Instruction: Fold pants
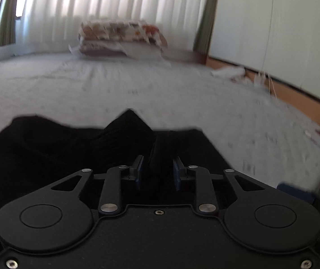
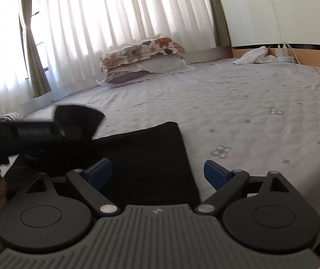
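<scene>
Black pants [image 2: 151, 157] lie on the bed's near edge. In the left wrist view my left gripper [image 1: 158, 168] is shut on a fold of the black pants [image 1: 47, 152], with cloth bunched between the blue pads and lifted off the bed. In the right wrist view my right gripper [image 2: 157, 172] is open and empty, its blue pads [image 2: 213, 173] spread wide above the right edge of the pants. The left gripper [image 2: 36, 132] shows at the left there, holding a raised flap of cloth.
The bed [image 2: 249, 112] has a pale grey patterned sheet. Stacked floral pillows [image 2: 142, 60] sit at the far side before white curtains. A white cloth [image 2: 253, 56] and a charger lie by the wooden headboard at right.
</scene>
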The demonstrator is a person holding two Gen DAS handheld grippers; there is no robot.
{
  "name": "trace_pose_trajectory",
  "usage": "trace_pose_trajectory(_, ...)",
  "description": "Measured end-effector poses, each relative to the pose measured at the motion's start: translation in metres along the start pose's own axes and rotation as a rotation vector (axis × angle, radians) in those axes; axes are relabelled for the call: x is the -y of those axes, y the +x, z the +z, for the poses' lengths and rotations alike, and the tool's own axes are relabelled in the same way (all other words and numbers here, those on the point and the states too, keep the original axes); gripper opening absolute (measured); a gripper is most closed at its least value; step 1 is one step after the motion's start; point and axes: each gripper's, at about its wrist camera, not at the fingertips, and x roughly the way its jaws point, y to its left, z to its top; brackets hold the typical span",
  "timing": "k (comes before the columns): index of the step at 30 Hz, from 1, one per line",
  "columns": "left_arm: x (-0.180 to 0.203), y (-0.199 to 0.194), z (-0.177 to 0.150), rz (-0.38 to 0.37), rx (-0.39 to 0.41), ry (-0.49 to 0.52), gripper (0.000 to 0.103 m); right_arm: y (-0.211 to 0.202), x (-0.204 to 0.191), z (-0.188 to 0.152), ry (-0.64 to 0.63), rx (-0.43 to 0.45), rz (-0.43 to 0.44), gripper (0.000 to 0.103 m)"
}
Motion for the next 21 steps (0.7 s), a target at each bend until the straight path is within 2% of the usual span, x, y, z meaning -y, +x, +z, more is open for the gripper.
trace_pose_trajectory(1, -0.002, 0.004, -0.005, -0.024, -0.029, -0.035, 0.037, 0.000, 0.002, -0.002, -0.020, -0.010, -0.024, 0.096)
trace_pose_trajectory(3, -0.007, -0.002, -0.008, -0.050, -0.019, -0.073, 0.041, -0.001, 0.000, -0.008, -0.089, -0.019, -0.059, 0.096)
trace_pose_trajectory(8, -0.036, -0.053, 0.006, -0.030, 0.112, -0.049, 0.058, 0.002, -0.005, -0.011, -0.039, -0.029, -0.008, 0.096)
trace_pose_trajectory(11, -0.066, -0.091, 0.013, -0.015, 0.191, -0.092, 0.063, 0.005, -0.012, -0.008, -0.001, -0.016, 0.040, 0.096)
trace_pose_trajectory(15, -0.100, -0.106, 0.011, 0.113, 0.216, -0.126, 0.063, 0.020, -0.028, -0.006, 0.040, -0.047, 0.116, 0.096)
trace_pose_trajectory(17, -0.118, -0.105, 0.005, 0.193, 0.186, -0.146, 0.058, 0.029, -0.038, -0.005, 0.043, -0.060, 0.128, 0.096)
trace_pose_trajectory(19, -0.135, -0.102, -0.002, 0.238, 0.157, -0.182, 0.055, 0.041, -0.047, -0.005, 0.050, -0.092, 0.121, 0.096)
trace_pose_trajectory(21, -0.149, -0.100, -0.010, 0.282, 0.135, -0.214, 0.045, 0.054, -0.054, -0.005, 0.067, -0.131, 0.097, 0.093)
